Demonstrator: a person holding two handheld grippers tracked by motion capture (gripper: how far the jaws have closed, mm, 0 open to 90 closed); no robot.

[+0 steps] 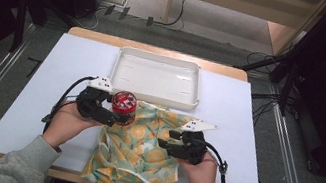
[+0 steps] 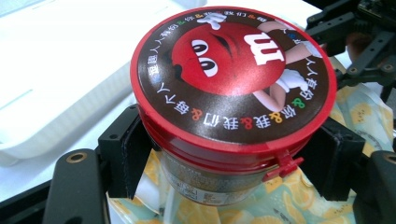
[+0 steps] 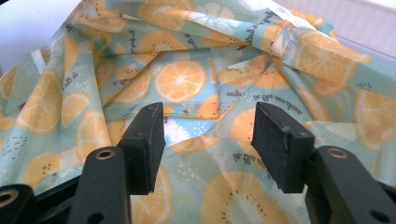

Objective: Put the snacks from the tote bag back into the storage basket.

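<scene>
A round candy tub [image 1: 124, 106] [image 2: 233, 102] with a red lid and a cartoon face sits between the jaws of my left gripper [image 1: 114, 113] [image 2: 231, 163], which is shut on its body just above the cloth. A crumpled cloth [image 1: 138, 145] [image 3: 187, 70] printed with orange slices on pale green lies at the table's front middle. My right gripper [image 1: 167, 140] [image 3: 208, 140] hovers over the cloth's right part, open, with nothing between its jaws.
A white rectangular tray [image 1: 120, 63] stands empty behind the cloth at the table's far middle. The table top is a pale sheet [image 1: 69, 65] on a wooden board. Cables and stands ring the table on the floor.
</scene>
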